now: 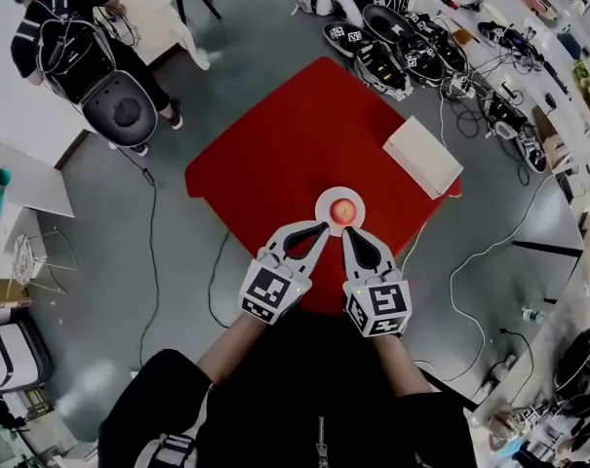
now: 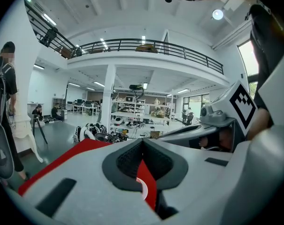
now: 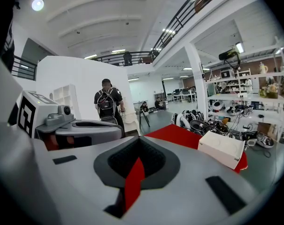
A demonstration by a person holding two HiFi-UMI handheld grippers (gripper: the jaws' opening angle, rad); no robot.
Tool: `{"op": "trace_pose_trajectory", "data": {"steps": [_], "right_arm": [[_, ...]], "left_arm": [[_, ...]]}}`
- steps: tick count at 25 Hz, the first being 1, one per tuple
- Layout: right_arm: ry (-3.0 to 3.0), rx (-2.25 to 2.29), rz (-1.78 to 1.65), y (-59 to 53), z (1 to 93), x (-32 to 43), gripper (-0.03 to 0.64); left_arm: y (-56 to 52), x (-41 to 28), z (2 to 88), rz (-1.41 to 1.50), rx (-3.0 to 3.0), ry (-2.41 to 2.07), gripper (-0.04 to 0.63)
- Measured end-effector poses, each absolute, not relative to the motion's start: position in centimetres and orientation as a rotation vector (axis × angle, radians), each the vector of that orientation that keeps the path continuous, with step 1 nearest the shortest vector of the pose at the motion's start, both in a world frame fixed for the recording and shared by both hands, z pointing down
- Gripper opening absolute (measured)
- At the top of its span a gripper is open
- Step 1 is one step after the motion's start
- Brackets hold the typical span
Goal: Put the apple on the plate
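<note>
**Apple [image 1: 344, 209], small, round and reddish, sits on the plate**

It rests in the middle of the small round white plate [image 1: 323, 200], which stands near the front edge of the square red table [image 1: 275, 154]. By my reading the task is as good as done. A flat white rectangular box [image 1: 421, 154] lies well apart at the table's right corner.

My left claw [image 1: 321, 229] is pressed together with nothing in it, its tips just short of the plate's near rim. Through the slit between its jaws I see only red table and a sliver of white rim. My right claw [image 1: 349, 233] is likewise closed and empty, its tips near the plate on the near side.

If I had to take the apple up again, I would expect it to be firm and fairly light, with a smooth skin that could slip. Being round, it would roll if nudged off-centre. I would pinch it across its widest part, pads on opposite sides, with only modest pressure so the flesh does not bruise. The plate looks light enough to slide, so I would lift straight up
</note>
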State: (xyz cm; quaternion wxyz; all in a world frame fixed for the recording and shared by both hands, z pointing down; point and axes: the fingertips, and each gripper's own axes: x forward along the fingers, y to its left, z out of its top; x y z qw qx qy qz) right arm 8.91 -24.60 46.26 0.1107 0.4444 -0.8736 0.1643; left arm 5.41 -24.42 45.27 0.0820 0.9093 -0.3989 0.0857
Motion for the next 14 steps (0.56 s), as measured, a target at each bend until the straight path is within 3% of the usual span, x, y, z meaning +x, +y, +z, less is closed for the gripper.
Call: {"op": "trace_pose_trajectory", "data": {"steps": [14], "right_arm": [[-2.519,1.387,0.493,-24.4,46.8,11.9,0.009]], "left_arm": [[-24.1,6.7,46.2,0.280,2.733,-1.163,0.006]]}}
